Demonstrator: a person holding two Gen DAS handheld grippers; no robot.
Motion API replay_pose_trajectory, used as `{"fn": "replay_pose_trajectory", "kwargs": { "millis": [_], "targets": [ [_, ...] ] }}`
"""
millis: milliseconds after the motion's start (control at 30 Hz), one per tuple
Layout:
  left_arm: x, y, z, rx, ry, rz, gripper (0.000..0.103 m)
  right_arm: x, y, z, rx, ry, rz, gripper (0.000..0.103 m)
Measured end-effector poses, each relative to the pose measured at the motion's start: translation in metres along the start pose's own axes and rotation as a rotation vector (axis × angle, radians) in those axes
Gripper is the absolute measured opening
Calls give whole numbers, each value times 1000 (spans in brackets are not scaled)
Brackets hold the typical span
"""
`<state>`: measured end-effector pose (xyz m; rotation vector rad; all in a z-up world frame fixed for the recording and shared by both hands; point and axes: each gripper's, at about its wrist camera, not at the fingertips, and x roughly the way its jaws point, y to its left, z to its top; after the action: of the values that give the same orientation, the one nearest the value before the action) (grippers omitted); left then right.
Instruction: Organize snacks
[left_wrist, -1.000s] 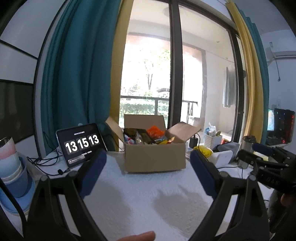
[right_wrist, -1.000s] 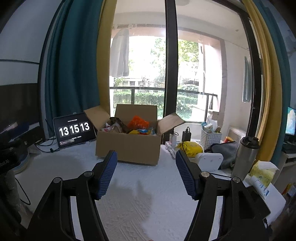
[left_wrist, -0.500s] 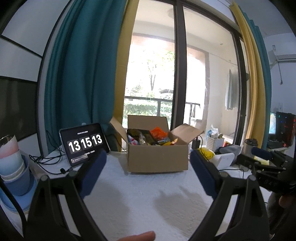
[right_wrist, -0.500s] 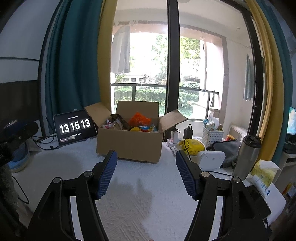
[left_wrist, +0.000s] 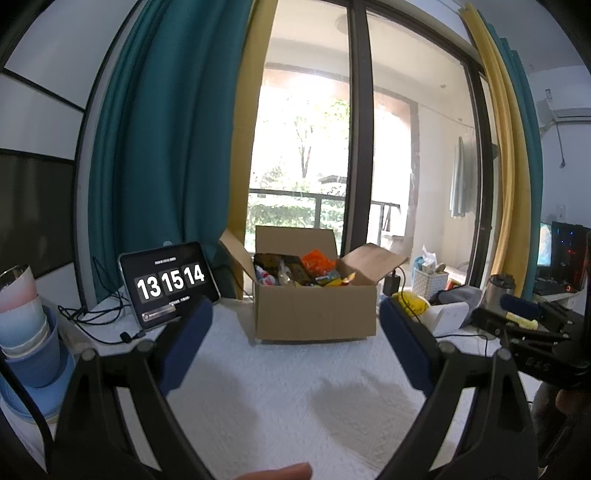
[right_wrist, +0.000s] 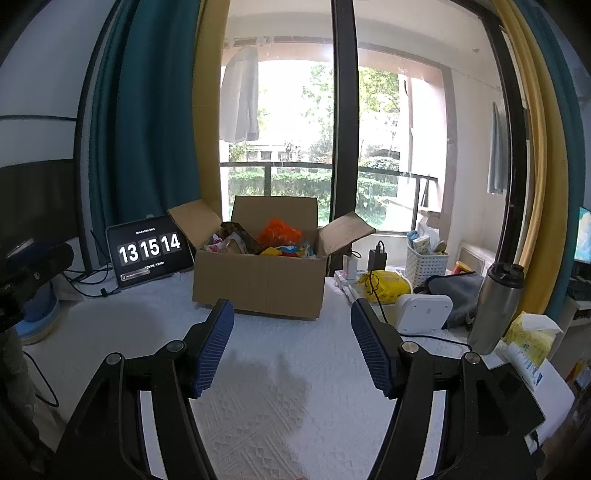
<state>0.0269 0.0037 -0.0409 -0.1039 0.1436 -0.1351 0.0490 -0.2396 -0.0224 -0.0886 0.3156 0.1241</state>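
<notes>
White textured tablecloth (right_wrist: 280, 373), open corrugated cardboard box (right_wrist: 258, 284), crinkly snack packets (right_wrist: 277, 236)

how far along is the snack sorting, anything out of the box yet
Done: nothing visible; the snacks all sit in the open cardboard box.
In hand: nothing; left gripper and right gripper are open and empty.
Left: all the organizing; the white tablecloth before the box holds no snacks.

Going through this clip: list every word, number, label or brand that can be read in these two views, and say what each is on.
"13 15 14": large white flip-clock digits on the tablet propped left of the cardboard box.
Small lines above and below the digits on the tablet: too small to read.
Print on the snack packets in the box: blurred, unreadable.
Print on the yellow tissue pack by the steel bottle: unreadable.
</notes>
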Motion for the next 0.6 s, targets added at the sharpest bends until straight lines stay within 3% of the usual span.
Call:
{"fn": "replay_pose_trajectory", "kwargs": {
  "millis": [600],
  "targets": [
    [0,1,-1,-4,-5,5,93,0,0,0,9,9,5,69]
  ]
}}
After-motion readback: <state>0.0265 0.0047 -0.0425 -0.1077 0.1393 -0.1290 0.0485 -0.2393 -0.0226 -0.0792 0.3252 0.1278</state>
